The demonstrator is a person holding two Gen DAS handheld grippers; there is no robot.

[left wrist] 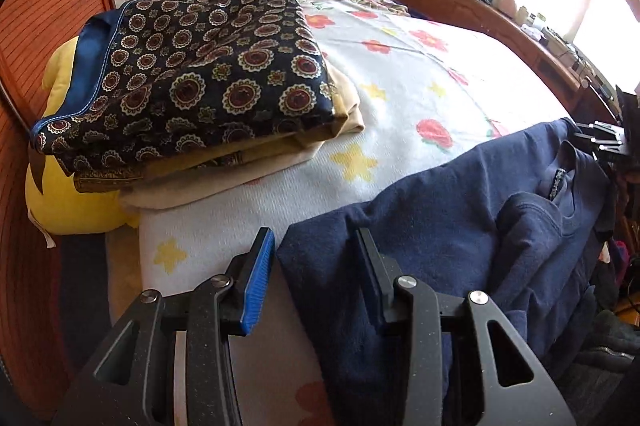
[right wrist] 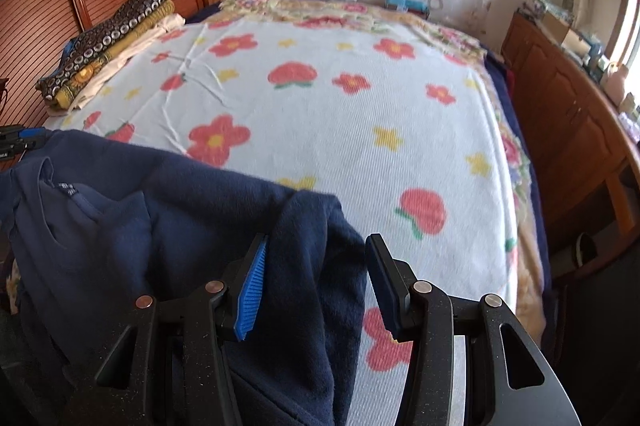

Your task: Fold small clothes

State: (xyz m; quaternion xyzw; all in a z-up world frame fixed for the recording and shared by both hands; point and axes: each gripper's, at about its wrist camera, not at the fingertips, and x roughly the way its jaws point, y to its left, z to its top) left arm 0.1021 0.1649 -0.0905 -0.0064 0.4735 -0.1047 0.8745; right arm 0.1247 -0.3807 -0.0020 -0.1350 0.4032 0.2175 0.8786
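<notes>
Sweater at the bed's near edge, both grippers poised over it

Sweater (left wrist: pixel 460 246) fills the lower right of the left wrist view and the lower left of the right wrist view: a navy top, spread in part over the flowered blanket (right wrist: pixel 320 106), its collar and label showing, one fold of cloth bunched up near the collar. It looks not yet folded, so my judgement is that the task is at the laying-out or first-grasp step.

The left gripper (left wrist: pixel 316 262) has its jaws spread apart, with a corner of the navy cloth lying between them but not pinched. The right gripper (right wrist: pixel 316 266) is likewise parted; a hump of cloth rises between its fingers, touching or just beside the blue pad (right wrist: pixel 250 302), and the other finger stands clear of it. Neither holds anything.

The next move probably calls for each gripper to close on an edge or shoulder, then to draw the cloth flat onto the blanket before any fold. The bunched fold near the collar would need smoothing first.

For room: the middle and upper part of the blanket lies bare in the right wrist view, good ground for spreading. A stack (left wrist: pixel 192 78) of folded things sits at the upper left, well apart from the sweater. A wooden cabinet (right wrist: pixel 560 98) bounds the right side. The sweater's lower part seems to hang over the near edge of the bed, so it could slip off.
</notes>
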